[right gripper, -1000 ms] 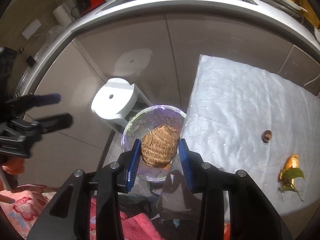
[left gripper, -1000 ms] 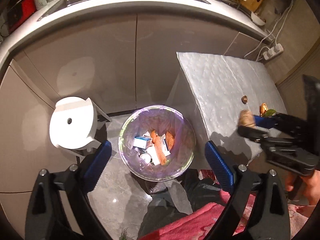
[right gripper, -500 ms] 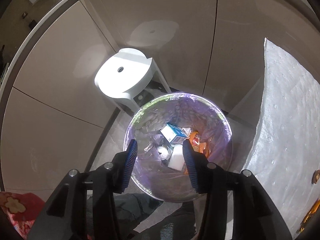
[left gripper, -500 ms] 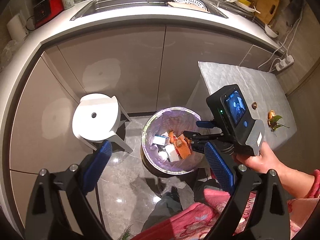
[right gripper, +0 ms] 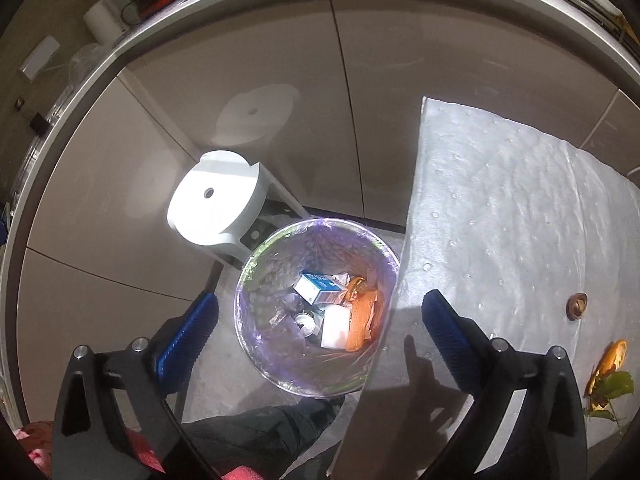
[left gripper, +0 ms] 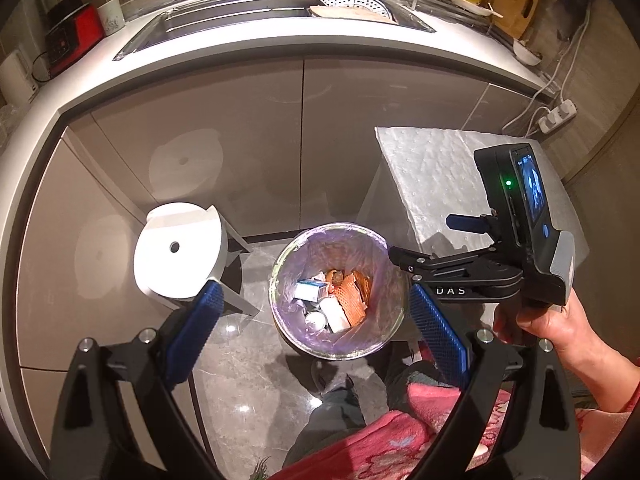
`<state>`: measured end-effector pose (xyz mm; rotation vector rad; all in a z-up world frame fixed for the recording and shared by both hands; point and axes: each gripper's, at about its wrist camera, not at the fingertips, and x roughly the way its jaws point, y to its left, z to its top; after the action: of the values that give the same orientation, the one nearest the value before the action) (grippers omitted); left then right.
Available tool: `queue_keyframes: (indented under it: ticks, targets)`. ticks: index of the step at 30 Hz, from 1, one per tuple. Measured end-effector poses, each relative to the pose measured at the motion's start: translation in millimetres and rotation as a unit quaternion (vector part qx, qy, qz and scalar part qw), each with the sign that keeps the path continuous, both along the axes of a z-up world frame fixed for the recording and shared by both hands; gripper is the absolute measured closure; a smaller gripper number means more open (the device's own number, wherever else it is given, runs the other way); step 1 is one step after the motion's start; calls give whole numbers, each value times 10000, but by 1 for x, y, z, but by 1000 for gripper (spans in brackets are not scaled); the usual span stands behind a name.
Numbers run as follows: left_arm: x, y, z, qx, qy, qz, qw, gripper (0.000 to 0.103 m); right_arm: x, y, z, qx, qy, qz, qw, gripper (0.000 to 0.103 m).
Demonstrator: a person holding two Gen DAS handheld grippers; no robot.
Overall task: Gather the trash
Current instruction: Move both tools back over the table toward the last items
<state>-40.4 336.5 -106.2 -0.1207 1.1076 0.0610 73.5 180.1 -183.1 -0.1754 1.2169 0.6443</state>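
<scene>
- purple-lined bin (right gripper: 316,312) stands on the floor between the white stool (right gripper: 218,200) at its 10 o'clock and the padded table (right gripper: 520,216) at its 3 o'clock; the table's near corner overlaps the bin's right rim in the right wrist view.
- inside the bin lie a small blue-and-white carton (right gripper: 318,287), a white block (right gripper: 335,326), orange peel or wrapper pieces (right gripper: 362,316) and a small round tin-like thing (right gripper: 306,322), so a good share of the trash looks collected already.
- still out on the table: a small brown round scrap (right gripper: 576,305) and, nearer the edge at 4 o'clock from the bin, an orange slice with green leaves (right gripper: 608,376). by my reading these two are what is left.
- right gripper (right gripper: 320,324) hangs above the bin with its blue fingers spread wide and nothing between them; released, empty.
- left gripper (left gripper: 316,324) is likewise spread wide and empty, looking down at the bin (left gripper: 338,292) from farther back; the bin sits between its pads in that view.
- in the left wrist view the right gripper (left gripper: 424,240) shows side-on at 3 o'clock of the bin, held by a bare hand (left gripper: 536,320).
- outward: grey cabinet doors (left gripper: 256,152) behind the bin at 12 o'clock, and above them a counter with a sink (left gripper: 256,20).
- likely next: swing to the table for the brown scrap or the orange slice; the leaves look flimsy and may slip a pinch.
</scene>
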Motion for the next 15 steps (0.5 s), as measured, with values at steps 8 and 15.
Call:
queue_keyframes:
  ticks: [8,15]
  targets:
    - [22,-33,13,-20,-171,-574,9982,13,-4,-60,47,26,-567,-655,9962,2]
    - [55,-86,11,-169,-206,-1475,9887,13,-23,-152,70,-413,-1034,-1659,9798,2]
